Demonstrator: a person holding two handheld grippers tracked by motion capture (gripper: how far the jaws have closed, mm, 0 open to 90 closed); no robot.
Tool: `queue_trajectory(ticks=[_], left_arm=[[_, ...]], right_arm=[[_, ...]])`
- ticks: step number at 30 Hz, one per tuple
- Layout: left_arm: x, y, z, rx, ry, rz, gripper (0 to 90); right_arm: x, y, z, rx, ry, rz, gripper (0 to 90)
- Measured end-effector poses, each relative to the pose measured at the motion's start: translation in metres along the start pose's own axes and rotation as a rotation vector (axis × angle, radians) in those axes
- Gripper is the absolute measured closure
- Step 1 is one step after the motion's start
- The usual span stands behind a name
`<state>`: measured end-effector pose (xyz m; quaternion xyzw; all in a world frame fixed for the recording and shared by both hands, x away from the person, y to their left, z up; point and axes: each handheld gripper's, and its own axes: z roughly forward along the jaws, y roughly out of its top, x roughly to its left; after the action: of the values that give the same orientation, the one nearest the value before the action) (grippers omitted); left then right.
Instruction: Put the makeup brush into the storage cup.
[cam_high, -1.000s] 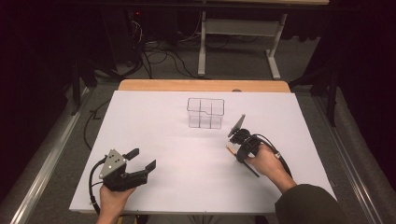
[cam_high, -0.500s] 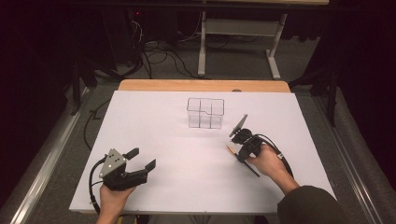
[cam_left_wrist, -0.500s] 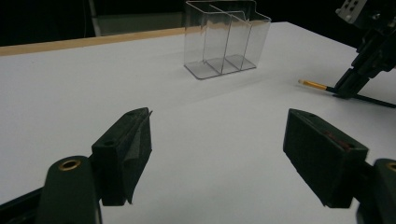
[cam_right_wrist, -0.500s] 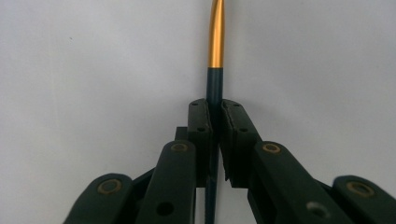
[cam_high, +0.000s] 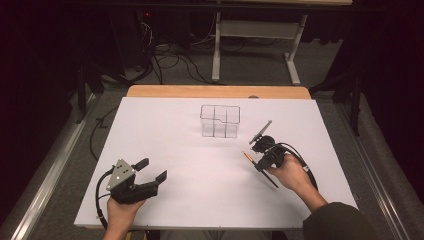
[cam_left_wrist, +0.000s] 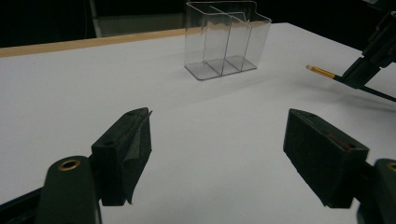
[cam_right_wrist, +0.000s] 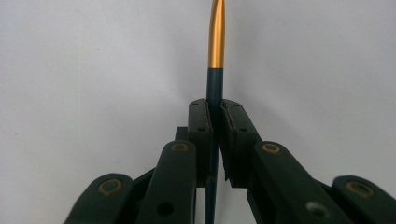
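The clear box (cam_high: 220, 120) on the white table (cam_high: 190, 150) had three parts. The right gripper (cam_high: 256, 156) squeezed a pen (cam_right_wrist: 215, 42). The left gripper (cam_high: 150, 170) stayed wide apart.

Lab-like test space: white-covered table (cam_high: 165, 125), floor cables (cam_high: 172, 62), metal desk frame (cam_high: 255, 47).

1. Clear plastic divided organiser box (cam_high: 220, 120): on the white table sheet (cam_high: 165, 125), far centre.
2. Right gripper (cam_high: 253, 156): right of centre, nearer than the box, clamped on the dark gold-tipped pen (cam_high: 248, 156).
3. Left gripper (cam_high: 151, 170): near left, well apart from both.
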<state>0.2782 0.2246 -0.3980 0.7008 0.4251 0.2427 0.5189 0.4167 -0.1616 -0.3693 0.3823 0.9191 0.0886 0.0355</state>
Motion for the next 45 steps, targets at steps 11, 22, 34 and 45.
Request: queue_trajectory(ticks=[11, 22, 34, 45], left_arm=[[0.000, 0.000, 0.000, -0.001, -0.002, -0.002, 23.7], [0.001, 0.000, -0.001, 0.001, 0.003, -0.003, 23.7], [0.000, 0.000, -0.001, -0.003, -0.003, 0.003, 23.7], [0.000, 0.000, -0.002, -0.005, 0.000, -0.004, 23.9]], right_arm=[[0.001, -0.004, -0.009, -0.063, 0.004, -0.021, 85.3], [0.003, -0.011, -0.023, -0.145, 0.019, -0.029, 85.3], [-0.001, -0.016, -0.041, -0.294, 0.055, -0.004, 85.3], [0.000, -0.020, -0.048, -0.379, 0.044, -0.019, 85.3]])
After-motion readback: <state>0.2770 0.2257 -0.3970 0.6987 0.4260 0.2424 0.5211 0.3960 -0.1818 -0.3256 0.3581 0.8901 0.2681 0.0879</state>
